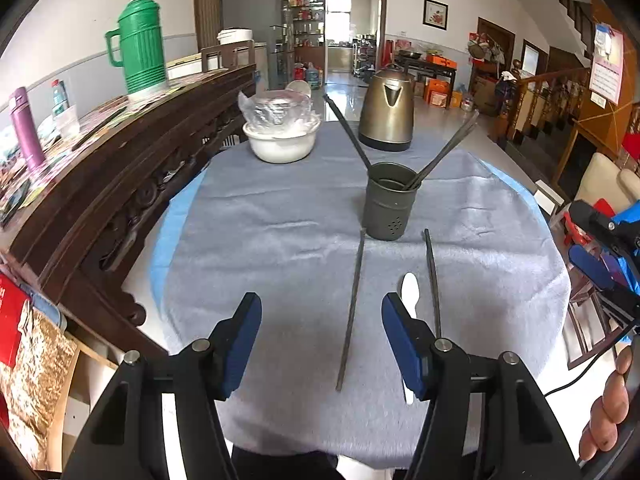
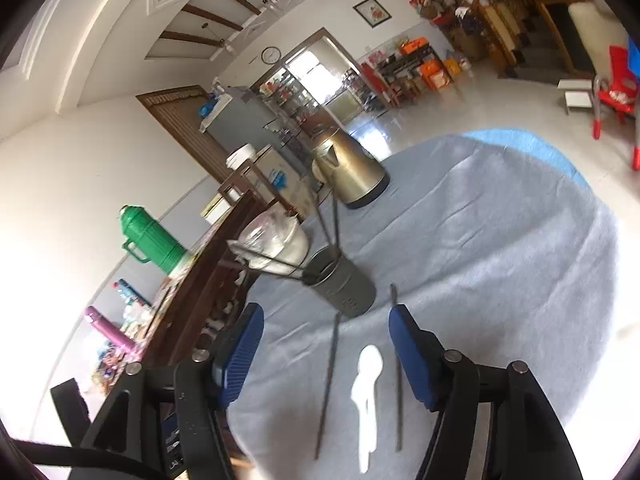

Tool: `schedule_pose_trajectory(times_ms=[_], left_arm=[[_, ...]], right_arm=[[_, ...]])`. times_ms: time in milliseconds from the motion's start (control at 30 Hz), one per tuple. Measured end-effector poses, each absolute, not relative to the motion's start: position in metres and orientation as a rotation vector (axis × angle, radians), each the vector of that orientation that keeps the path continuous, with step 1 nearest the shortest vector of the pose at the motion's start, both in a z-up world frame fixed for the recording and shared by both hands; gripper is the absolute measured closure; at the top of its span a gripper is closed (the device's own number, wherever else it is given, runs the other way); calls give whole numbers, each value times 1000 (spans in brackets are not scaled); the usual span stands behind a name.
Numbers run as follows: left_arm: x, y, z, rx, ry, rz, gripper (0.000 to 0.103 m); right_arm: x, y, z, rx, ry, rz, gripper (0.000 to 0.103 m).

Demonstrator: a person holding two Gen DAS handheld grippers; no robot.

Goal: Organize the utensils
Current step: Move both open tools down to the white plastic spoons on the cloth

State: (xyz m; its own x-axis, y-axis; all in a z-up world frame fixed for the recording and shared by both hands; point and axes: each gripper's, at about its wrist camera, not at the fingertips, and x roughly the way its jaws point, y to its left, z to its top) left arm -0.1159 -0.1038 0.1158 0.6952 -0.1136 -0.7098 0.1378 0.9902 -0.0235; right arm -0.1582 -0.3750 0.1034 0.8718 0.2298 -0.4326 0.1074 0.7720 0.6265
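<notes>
A round table covered with a grey-blue cloth fills both views. Near its middle stands a dark metal utensil holder, upright, with several chopsticks already leaning out of it. Behind it sit a brass-coloured kettle and a white bowl wrapped in plastic.

Just in front of the holder, three utensils lie flat on the cloth: a long dark chopstick on the left, a second chopstick on the right, and a white plastic spoon between them.

The left gripper hovers low above the cloth, fingers spread wide and holding nothing. The right gripper is likewise spread and empty above the same utensils.

The chopsticks look thin, stiff, light and probably slippery; pinching near mid-length should keep one from pivoting. The spoon seems light, best gripped across its narrow handle.
</notes>
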Motion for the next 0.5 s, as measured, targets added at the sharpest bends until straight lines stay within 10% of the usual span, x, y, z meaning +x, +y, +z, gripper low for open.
schedule_pose_trajectory(times_ms=[500], left_arm=[[-122, -93, 92, 76, 838, -126, 39]], right_arm=[[-137, -353, 62, 750, 679, 178, 38]])
